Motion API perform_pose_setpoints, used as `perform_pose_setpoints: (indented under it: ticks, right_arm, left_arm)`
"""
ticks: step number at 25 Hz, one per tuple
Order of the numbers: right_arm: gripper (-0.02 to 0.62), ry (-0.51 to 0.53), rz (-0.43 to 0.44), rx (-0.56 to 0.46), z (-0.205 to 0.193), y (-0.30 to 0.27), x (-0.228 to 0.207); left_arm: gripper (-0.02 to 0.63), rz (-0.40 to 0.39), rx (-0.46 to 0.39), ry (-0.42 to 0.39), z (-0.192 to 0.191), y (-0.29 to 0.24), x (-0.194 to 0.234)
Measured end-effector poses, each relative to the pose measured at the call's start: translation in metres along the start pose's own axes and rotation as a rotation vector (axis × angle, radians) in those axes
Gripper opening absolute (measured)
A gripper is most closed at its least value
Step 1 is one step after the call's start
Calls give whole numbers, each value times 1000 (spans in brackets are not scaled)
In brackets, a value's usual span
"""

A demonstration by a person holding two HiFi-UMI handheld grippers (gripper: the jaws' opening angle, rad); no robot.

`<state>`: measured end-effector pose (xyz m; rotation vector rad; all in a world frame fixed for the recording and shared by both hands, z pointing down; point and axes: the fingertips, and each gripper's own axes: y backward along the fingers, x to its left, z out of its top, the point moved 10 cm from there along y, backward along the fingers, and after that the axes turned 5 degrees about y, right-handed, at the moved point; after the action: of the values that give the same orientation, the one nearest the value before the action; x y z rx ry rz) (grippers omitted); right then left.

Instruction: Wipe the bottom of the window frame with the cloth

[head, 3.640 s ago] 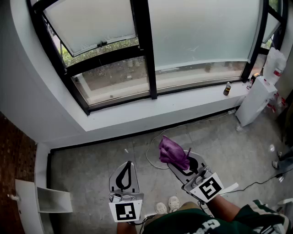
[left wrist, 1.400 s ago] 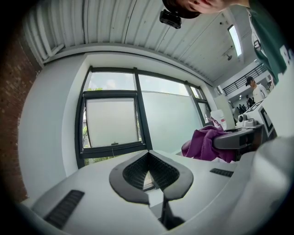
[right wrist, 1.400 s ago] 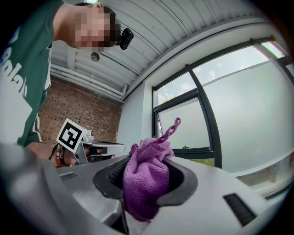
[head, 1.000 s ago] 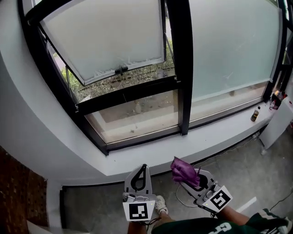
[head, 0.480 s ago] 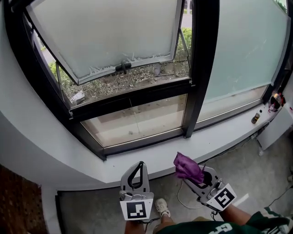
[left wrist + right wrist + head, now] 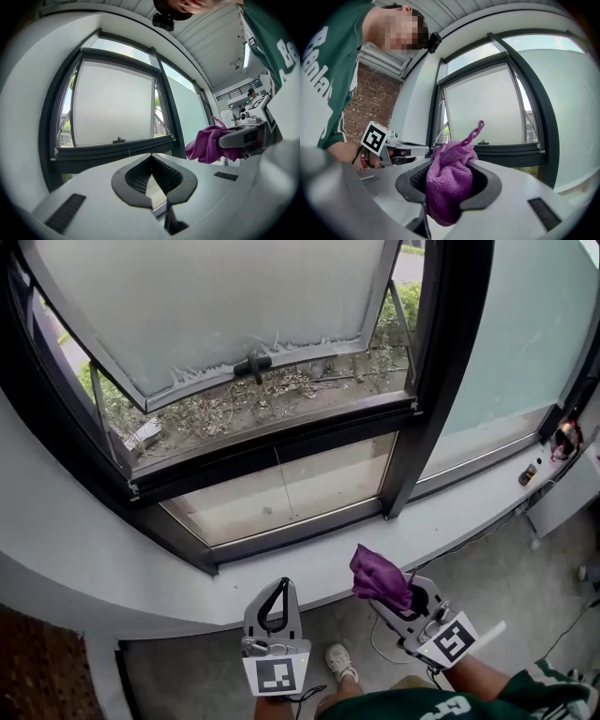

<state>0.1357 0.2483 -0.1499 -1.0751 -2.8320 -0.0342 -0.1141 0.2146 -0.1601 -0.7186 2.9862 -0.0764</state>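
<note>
A bunched purple cloth (image 6: 379, 577) sticks up out of my right gripper (image 6: 392, 590), which is shut on it just below the white sill (image 6: 122, 570). In the right gripper view the cloth (image 6: 449, 180) fills the space between the jaws. My left gripper (image 6: 275, 600) is shut and holds nothing, a little left of the right one; its jaws meet at the tip (image 6: 151, 158). The black bottom rail of the window frame (image 6: 281, 531) runs along the sill ahead of both grippers. Above it an awning sash (image 6: 216, 306) stands tilted open.
A thick black mullion (image 6: 436, 371) splits the window right of the open sash. Small bottles (image 6: 531, 472) stand on the sill at far right near a white unit (image 6: 567, 498). A white cable (image 6: 386, 651) lies on the grey floor below, beside a shoe (image 6: 339, 662).
The head camera has come nearer the window, which now fills more of the view. Both grippers hold the same pose, the cloth still in the right one.
</note>
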Motion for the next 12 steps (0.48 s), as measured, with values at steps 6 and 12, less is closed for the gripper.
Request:
perform_pose_setpoints:
  ticks: [6,12]
  right_arm:
    - [152,-21,-36,19,-1,-34,-11]
    - [151,-27,-76,29,1,-49,-19]
  left_arm:
    - [6,-30,31,28,-4,-26,28]
    - [6,-53,35,17,-1,-42,44]
